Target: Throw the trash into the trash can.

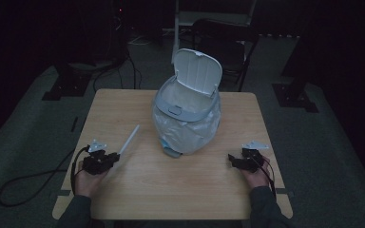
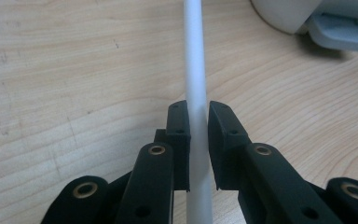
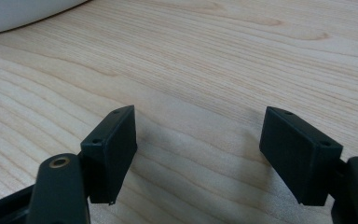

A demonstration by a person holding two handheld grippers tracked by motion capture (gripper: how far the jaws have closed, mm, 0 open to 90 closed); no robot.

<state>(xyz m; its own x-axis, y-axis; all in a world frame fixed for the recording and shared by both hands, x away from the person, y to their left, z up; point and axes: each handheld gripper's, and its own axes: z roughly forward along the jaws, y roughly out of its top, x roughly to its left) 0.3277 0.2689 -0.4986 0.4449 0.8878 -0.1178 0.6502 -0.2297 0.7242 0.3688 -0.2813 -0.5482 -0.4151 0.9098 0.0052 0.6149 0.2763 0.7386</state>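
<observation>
White rod [image 2: 195,60] — one — in left tongs [image 2: 198,140]; one bin [image 1: 186,111].

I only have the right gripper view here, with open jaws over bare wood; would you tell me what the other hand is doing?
Observer: The left gripper is shut on a thin white tube; its pads press both sides of it.
Operator: Thank you. What is the pale curve at my top left corner?
Observer: That is a small white bin with a plastic liner, standing mid-table, its lid flipped up and open.
Operator: Where does the tube point?
Observer: In the high view it slants up and away from the left gripper toward the bin, ending short of it.
Operator: And my gripper?
Observer: The right gripper sits near the table's right edge, apart from the bin.
</observation>
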